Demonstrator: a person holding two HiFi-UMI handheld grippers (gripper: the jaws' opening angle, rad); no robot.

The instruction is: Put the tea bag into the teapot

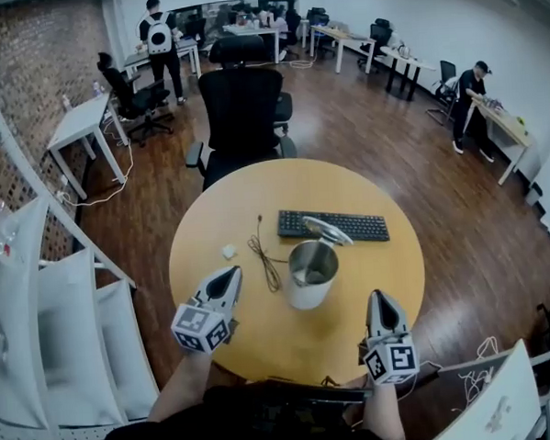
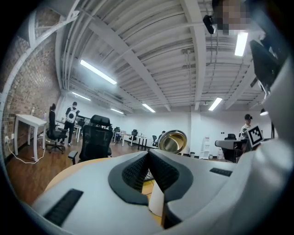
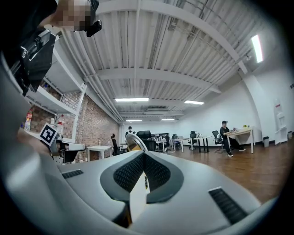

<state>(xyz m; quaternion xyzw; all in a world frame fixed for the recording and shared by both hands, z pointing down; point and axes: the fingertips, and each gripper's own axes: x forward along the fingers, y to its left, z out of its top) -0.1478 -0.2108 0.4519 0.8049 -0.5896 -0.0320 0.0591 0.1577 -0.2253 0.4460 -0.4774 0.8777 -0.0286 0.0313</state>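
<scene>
A steel teapot (image 1: 312,275) stands near the middle of the round wooden table (image 1: 211,236), its hinged lid (image 1: 328,230) tipped open. A small white tea bag (image 1: 228,252) lies on the table to the teapot's left. My left gripper (image 1: 233,275) hovers just in front of the tea bag, jaws shut with nothing between them. At the table's near right, my right gripper (image 1: 377,296) is also shut and empty. The left gripper view shows the closed left gripper (image 2: 148,153) with the lid (image 2: 172,141) beyond it. In the right gripper view the right gripper (image 3: 144,153) points toward the lid (image 3: 136,142).
A black keyboard (image 1: 333,225) lies behind the teapot. A thin dark cable (image 1: 263,256) trails between the tea bag and the pot. A black office chair (image 1: 242,110) stands at the table's far side. White shelving (image 1: 49,300) runs along the left.
</scene>
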